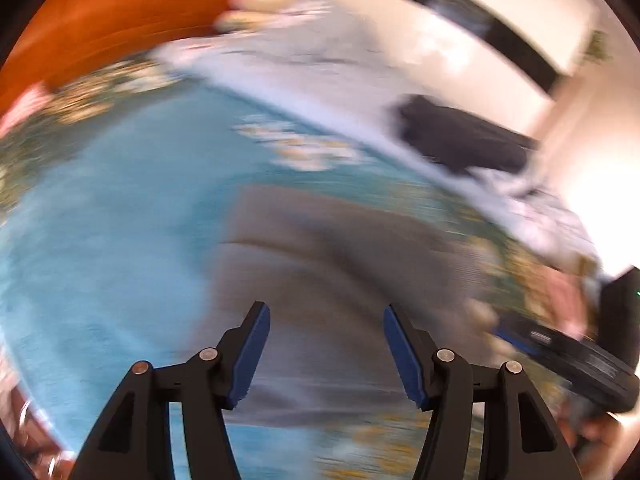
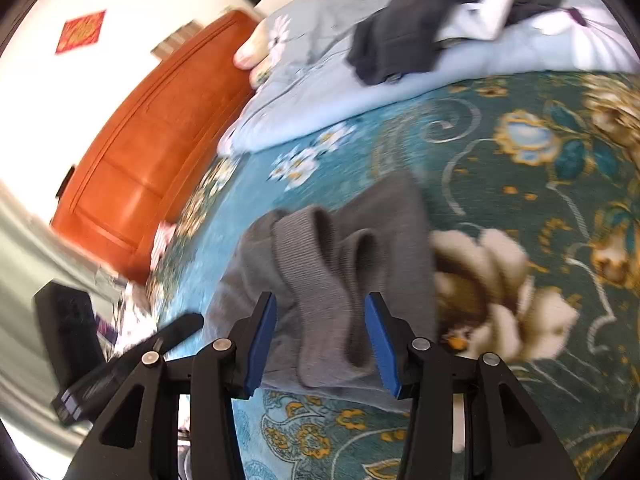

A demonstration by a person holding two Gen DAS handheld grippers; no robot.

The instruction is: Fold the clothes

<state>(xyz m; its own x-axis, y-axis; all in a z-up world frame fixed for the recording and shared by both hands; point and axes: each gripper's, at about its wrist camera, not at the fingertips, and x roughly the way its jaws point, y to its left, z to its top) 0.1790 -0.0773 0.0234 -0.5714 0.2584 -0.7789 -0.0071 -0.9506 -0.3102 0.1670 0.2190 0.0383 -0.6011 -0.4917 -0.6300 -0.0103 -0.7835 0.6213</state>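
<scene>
A grey knitted garment (image 2: 336,264) lies bunched on the teal floral bedspread (image 2: 520,168); its ribbed folds rise between the jaws of my right gripper (image 2: 322,314), which is open and just above it. In the blurred left wrist view the same grey garment (image 1: 336,264) lies ahead of my left gripper (image 1: 326,322), which is open and empty. The right gripper's body (image 1: 580,364) shows at the right edge of the left wrist view, and the left gripper's body (image 2: 92,360) at the lower left of the right wrist view.
A pale blue folded quilt (image 2: 328,92) lies at the back with dark clothes (image 2: 404,36) and a white garment (image 2: 496,4) on it. An orange-brown headboard (image 2: 152,152) bounds the bed's left side. A white wall (image 2: 120,0) is behind.
</scene>
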